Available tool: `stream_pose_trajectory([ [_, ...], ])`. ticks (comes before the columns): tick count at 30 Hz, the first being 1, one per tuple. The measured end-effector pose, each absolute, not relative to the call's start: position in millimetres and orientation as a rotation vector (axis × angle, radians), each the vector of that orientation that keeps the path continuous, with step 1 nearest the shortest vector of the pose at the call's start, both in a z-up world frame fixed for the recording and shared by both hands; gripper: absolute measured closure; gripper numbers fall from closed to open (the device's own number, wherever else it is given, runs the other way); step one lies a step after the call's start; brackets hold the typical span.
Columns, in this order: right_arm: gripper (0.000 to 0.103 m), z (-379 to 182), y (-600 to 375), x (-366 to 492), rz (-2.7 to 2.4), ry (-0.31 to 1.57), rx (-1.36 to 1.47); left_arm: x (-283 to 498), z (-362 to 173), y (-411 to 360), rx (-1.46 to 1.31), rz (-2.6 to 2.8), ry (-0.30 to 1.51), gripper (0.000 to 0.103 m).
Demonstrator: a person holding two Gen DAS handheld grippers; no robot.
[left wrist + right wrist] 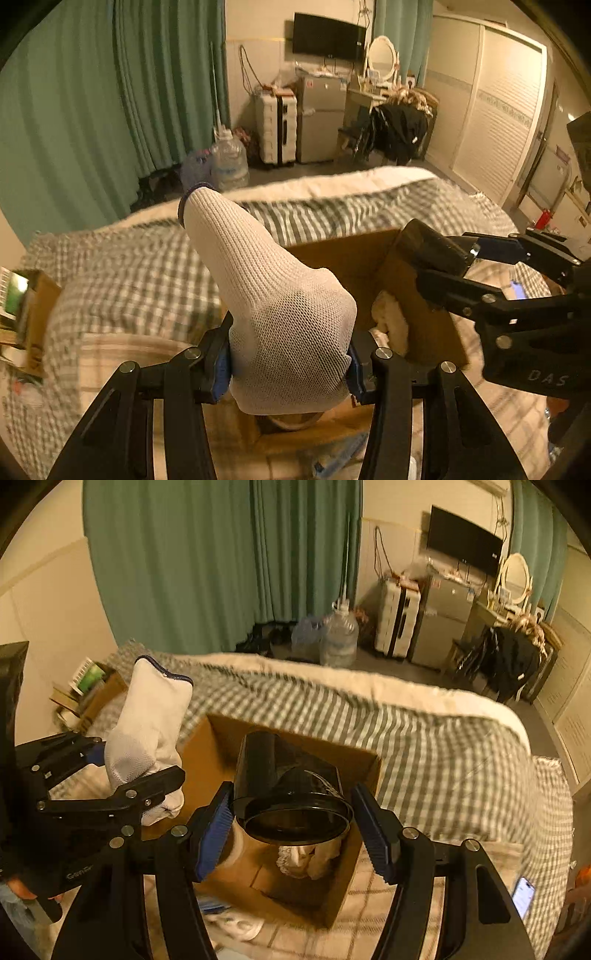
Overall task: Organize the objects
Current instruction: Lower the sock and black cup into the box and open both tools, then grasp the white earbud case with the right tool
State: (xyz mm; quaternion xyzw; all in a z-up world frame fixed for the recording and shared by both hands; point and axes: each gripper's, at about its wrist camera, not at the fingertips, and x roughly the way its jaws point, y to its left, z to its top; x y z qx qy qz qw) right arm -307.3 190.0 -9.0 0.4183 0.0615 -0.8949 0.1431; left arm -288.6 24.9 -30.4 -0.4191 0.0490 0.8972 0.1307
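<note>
My left gripper [290,363] is shut on a white mesh sock [273,295] with a blue cuff, held above the left side of an open cardboard box [343,258] on the bed. The sock also shows in the right wrist view [147,731]. My right gripper [291,825] holds a black cylindrical container [291,782] over the box [218,738]; the blue pads look slightly apart from its sides. That container shows in the left wrist view [432,251] at the right gripper's tips [443,266]. Pale fabric [306,860] lies inside the box.
The box sits on a bed with a green checked cover [424,746]. A phone [524,895] lies at the right. A box of books [88,686] stands at the left bed edge. Water jugs [338,637], suitcases, fridge and a clothes-covered chair stand beyond.
</note>
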Motion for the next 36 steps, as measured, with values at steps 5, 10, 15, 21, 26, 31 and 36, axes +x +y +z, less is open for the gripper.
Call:
stream_pose_trajectory([
  [5,0.040,-52,198,-330,-2.546,0.147,1.276,-306,-69,32,-1.260,2.560,0.156,0.053],
  [10,0.039,-74,203,-337,-2.547,0.141,1.270,-312,-87,40,-1.277,2.534,0.153,0.051],
  [15,0.030,-55,214,-327,-2.586,0.054,1.155,-304,-78,47,-1.278,2.555,0.161,0.031],
  [21,0.024,1,232,-292,-2.671,0.045,1.071,-268,-28,39,-1.145,2.650,0.160,0.002],
  [26,0.024,55,244,-239,-2.743,0.086,0.989,-219,24,28,-1.048,2.721,0.198,0.000],
  [31,0.023,94,243,-182,-2.776,0.137,0.917,-163,65,17,-0.957,2.756,0.190,0.000],
  [36,0.023,108,232,-128,-2.783,0.213,0.879,-117,80,11,-0.903,2.788,0.197,0.000],
])
